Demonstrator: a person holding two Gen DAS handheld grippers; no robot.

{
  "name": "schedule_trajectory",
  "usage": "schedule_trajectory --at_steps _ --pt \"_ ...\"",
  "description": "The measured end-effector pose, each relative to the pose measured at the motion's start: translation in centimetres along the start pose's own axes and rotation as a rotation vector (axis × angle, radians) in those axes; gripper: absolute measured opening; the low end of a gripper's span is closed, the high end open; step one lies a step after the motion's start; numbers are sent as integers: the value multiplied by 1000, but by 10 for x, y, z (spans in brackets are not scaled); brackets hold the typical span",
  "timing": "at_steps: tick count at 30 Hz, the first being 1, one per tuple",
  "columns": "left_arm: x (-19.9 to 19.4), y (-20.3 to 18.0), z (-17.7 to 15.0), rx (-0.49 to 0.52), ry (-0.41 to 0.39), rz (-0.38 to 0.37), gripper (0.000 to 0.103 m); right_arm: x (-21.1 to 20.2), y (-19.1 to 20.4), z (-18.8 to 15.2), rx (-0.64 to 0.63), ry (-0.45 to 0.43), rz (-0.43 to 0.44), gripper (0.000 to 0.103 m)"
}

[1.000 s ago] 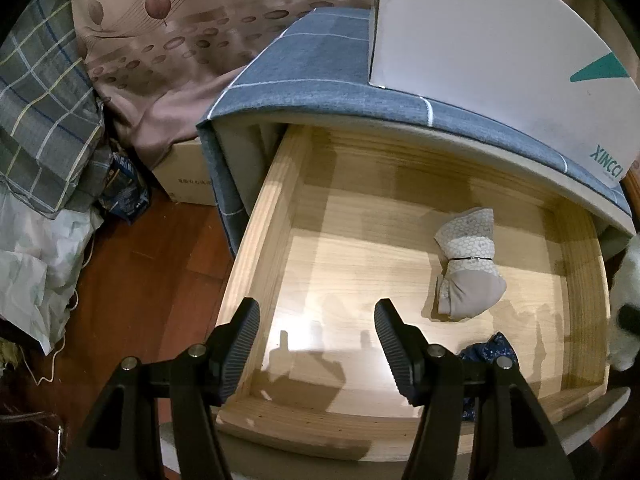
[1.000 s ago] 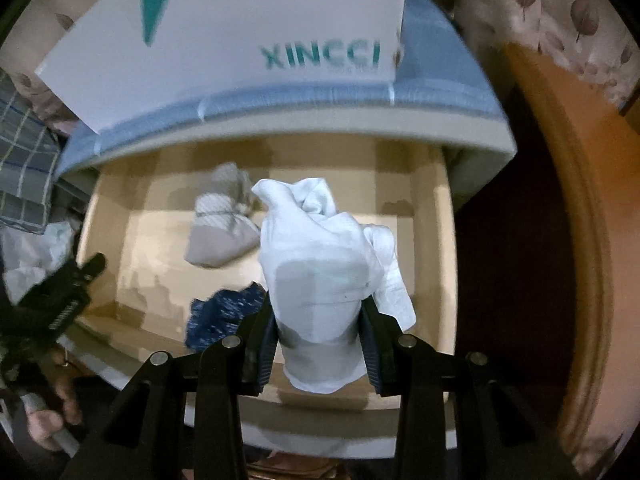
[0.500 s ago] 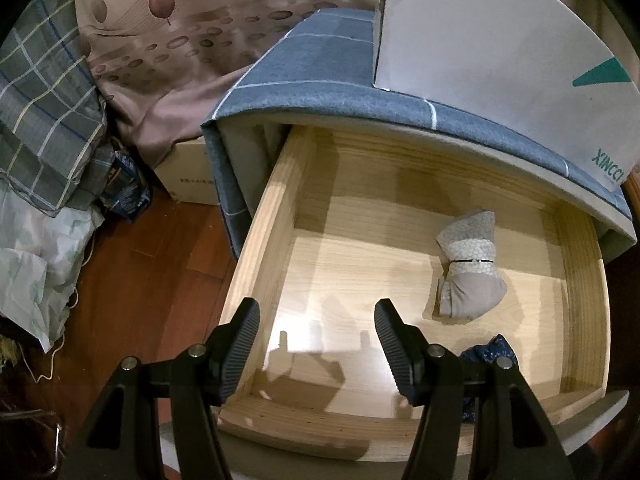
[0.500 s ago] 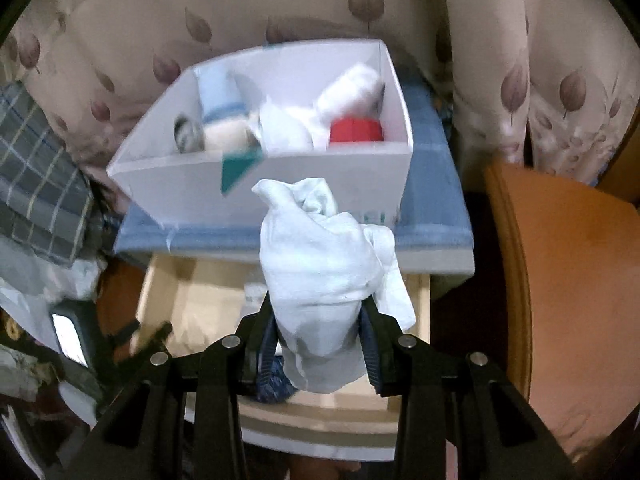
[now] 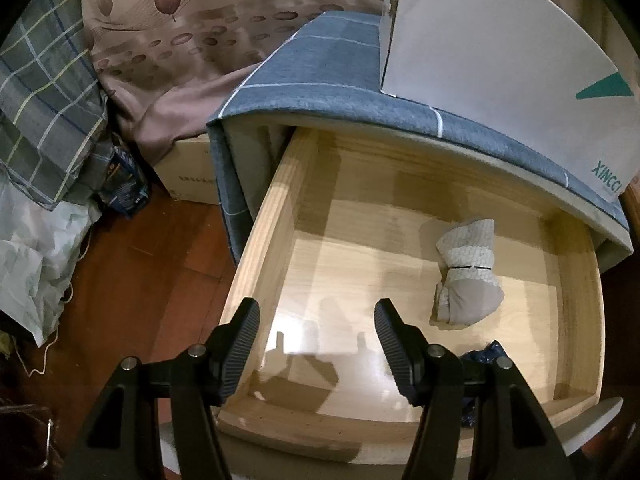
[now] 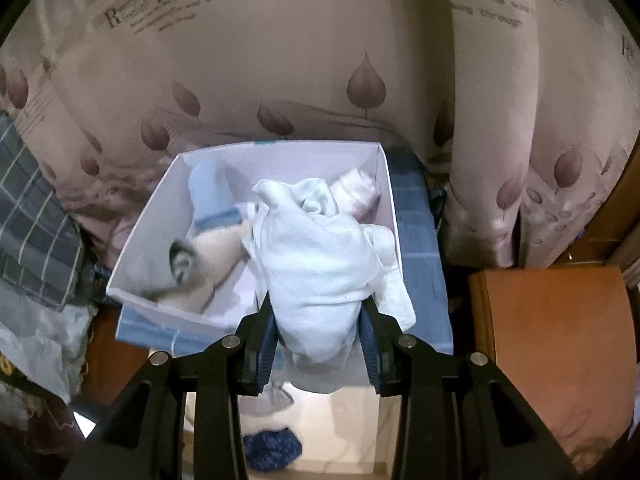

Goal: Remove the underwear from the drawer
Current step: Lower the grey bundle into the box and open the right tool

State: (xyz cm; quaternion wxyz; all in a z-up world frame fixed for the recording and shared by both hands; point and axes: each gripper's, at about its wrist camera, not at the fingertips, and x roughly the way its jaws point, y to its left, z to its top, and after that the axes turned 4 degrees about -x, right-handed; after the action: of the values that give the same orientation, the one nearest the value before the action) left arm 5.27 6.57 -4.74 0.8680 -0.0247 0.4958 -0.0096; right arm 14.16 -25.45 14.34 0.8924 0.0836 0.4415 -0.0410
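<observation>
- A bundle of white underwear is clamped between the two fingers of the right gripper, held up in the air in front of and partly over a white box, with the open drawer below it.
- The white box sits on top of a cabinet covered in blue cloth and already holds several rolled garments: a pale blue one, a cream one and a pinkish one.
- The drawer is pulled out, pale wood inside, seen from above in the left wrist view.
- On the drawer floor toward the right side lies a rolled grey and white garment, and just in front of it a dark blue patterned one, partly hidden behind the left gripper's finger.
- The left gripper hangs over the front left part of the drawer with its fingers spread apart and nothing between them.
- Behind the cabinet hangs a pinkish curtain with a leaf print.
- To the left are a checked cloth, a cardboard box and a reddish wooden floor.
</observation>
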Motion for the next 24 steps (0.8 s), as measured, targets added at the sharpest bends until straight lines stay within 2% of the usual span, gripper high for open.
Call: schedule_trajectory --at_steps 5,14,24 --pt "-1 2 1 -6 -12 -3 61 32 3 24 5 43 -25 35" --pt "2 6 2 -22 -12 -13 61 96 8 29 -6 171 -60 35" --pt "3 7 2 -19 -10 -6 61 117 8 24 -10 215 -102 39"
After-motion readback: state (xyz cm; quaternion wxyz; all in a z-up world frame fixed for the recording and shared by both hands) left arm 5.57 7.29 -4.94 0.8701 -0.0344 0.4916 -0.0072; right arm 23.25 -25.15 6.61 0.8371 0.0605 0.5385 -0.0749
